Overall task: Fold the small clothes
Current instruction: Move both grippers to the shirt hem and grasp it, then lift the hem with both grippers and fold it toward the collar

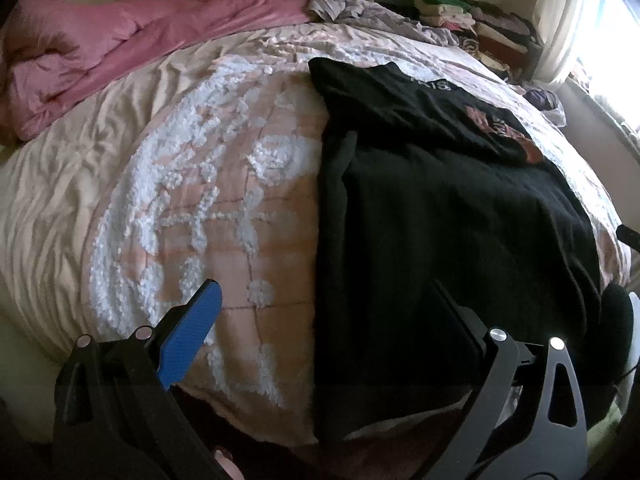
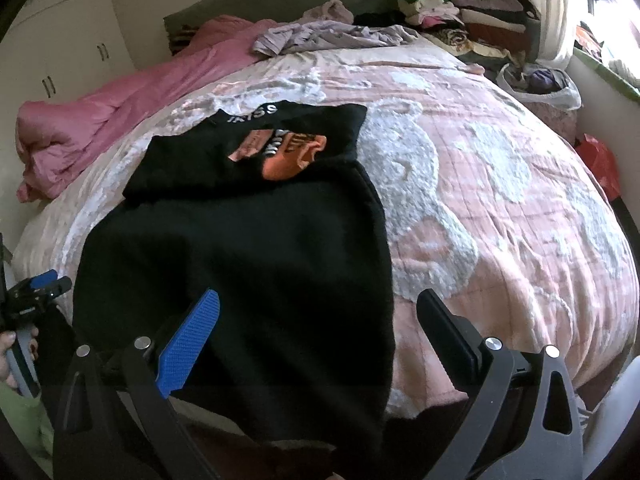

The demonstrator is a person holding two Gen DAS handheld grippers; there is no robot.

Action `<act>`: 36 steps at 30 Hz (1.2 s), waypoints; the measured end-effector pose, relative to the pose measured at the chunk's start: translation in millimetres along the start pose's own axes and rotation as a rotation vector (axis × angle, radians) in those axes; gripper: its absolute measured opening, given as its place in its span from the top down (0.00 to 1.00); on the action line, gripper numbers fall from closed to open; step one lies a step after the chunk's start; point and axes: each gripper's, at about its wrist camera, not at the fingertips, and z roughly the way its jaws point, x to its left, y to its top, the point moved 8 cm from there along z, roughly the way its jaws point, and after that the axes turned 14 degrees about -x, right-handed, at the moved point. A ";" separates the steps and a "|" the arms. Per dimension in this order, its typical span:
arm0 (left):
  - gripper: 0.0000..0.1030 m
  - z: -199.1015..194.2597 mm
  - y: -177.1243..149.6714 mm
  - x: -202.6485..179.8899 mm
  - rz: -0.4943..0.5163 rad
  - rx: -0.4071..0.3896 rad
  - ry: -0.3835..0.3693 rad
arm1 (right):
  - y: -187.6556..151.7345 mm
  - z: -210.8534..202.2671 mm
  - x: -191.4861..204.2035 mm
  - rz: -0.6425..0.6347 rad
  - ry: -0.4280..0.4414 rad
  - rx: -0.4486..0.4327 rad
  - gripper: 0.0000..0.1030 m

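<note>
1. Centrally, a black T-shirt lies flat on the pink-and-white tufted bedspread, folded lengthwise into a long band. Its near end drapes over the foot edge of the bed; its far end is turned back, showing white lettering and an orange-pink print.
2. Left gripper: jaws spread wide, holding nothing. Blue-padded finger hangs over bare bedspread; the dark finger sits over the shirt's near part.
3. Right gripper: jaws spread wide, holding nothing. Blue-padded finger over the shirt, the other over bedspread beside the shirt's right edge.
4. Right wrist view alone shows the left gripper from outside at far left, with a hand on its handle, plus white cupboard doors, a white plastic bag and a red bag.
5. Left wrist view alone shows the wide plain stretch of bedspread left of the shirt.
6. Edges: crumpled pink duvet along the far left, a lilac garment near the headboard, stacked folded clothes at the far right corner. Open bedspread lies on both sides of the shirt.
</note>
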 end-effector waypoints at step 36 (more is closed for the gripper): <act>0.52 17.6 -43.3 -13.7 -0.031 0.121 -0.081 | -76.2 20.6 -27.3 0.000 0.026 0.176 0.60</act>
